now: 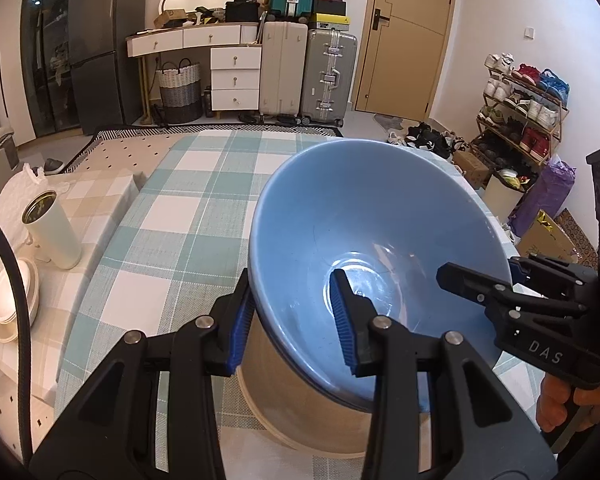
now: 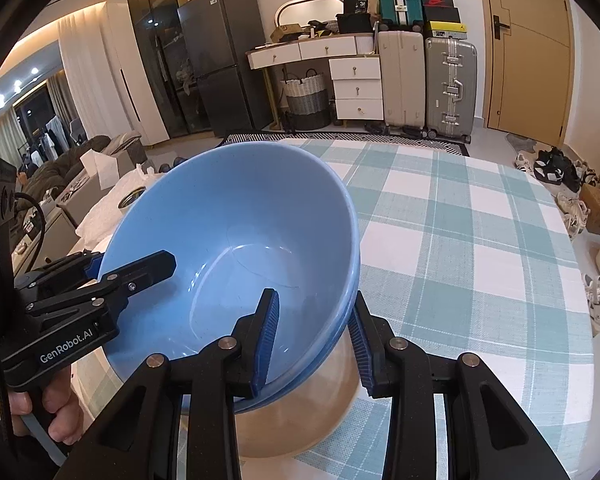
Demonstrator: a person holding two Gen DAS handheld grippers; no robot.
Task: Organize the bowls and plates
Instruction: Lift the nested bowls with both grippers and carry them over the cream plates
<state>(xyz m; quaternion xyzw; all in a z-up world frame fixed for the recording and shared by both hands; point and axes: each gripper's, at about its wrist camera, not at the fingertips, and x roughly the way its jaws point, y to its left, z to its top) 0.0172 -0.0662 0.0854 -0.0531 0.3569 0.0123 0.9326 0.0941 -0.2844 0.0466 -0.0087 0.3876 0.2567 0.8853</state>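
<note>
The blue bowl (image 1: 364, 240) was held by its rim on two sides; the left gripper (image 1: 296, 320) and the right gripper (image 2: 314, 340) were each clamped narrow on it. It was being carried, tilted, above the checked table (image 1: 188, 208); next, it probably needed to be set down level and gently.

Home: fridge (image 1: 100, 40), suitcases (image 1: 328, 76), shoe rack (image 1: 524, 116), dresser (image 1: 220, 60).

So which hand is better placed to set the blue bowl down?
Neither alone: left gripper and right gripper each clamp opposite rims of the blue bowl, which looks stacked on a beige bowl; lower together.
</note>
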